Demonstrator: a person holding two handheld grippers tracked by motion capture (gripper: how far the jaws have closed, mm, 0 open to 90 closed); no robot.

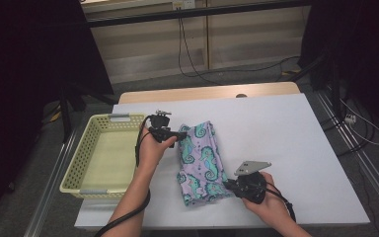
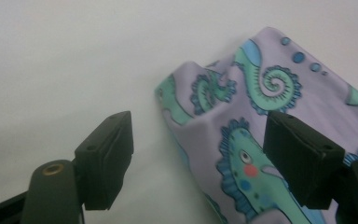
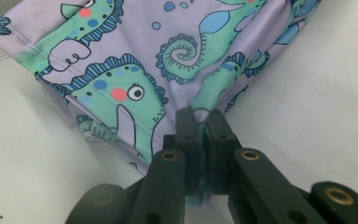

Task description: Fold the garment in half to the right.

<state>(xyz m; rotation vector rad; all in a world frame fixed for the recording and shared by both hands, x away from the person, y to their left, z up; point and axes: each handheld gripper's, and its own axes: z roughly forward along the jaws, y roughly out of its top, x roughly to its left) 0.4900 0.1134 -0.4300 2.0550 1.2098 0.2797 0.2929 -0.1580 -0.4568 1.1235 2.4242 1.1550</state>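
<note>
On the white table (image 1: 286,148), the folded seahorse-print cloth (image 1: 202,160) lies right of the yellow basket (image 1: 86,168). Your right gripper (image 1: 229,185) pinches its edge at four o'clock; your left gripper (image 1: 183,134) stands wide, straddling its eleven o'clock corner.

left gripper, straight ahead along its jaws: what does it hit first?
Most likely the seahorse-print cloth: its folded corner lies between the open jaws of the left gripper, just ahead. Depth is unclear; the white table lies beneath.
</note>
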